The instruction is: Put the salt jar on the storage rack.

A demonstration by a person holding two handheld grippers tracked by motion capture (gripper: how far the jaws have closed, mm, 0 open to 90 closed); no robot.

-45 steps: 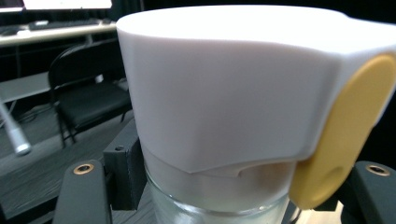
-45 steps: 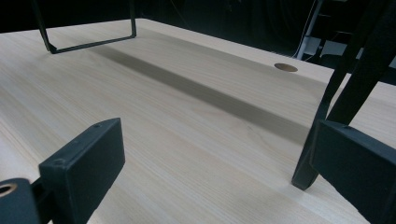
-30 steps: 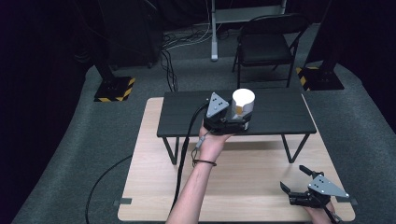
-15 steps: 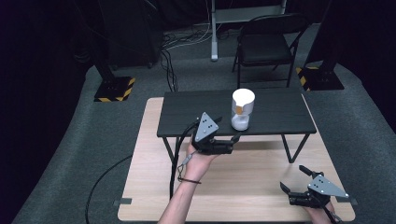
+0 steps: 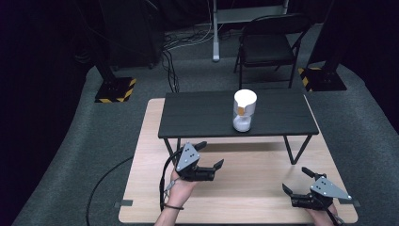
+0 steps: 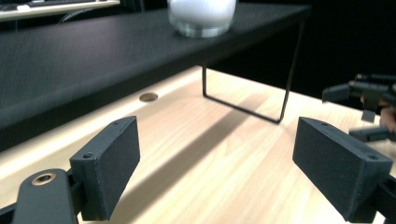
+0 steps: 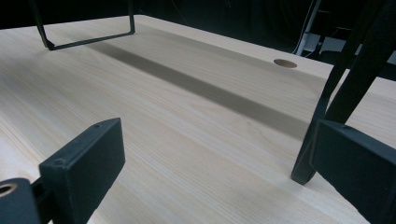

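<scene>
Jar [image 5: 244,111] stood upright on the black shelf [image 5: 197,117]; left gripper [image 5: 210,164] just below-front of it, jaws just opened wide, empty—apparently released; right gripper [image 5: 297,181] wide, empty.

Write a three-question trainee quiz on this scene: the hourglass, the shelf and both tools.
1. True or false: the left tool grips the hourglass.
2. What does the hourglass stand on? A) wooden table B) black shelf C) chair
3. Name the state of the right tool.

Key
1. False: its jaws are open with nothing between them, over the wooden table, apart from the hourglass.
2. B, the black shelf.
3. Open, with nothing between its jaws.
</scene>
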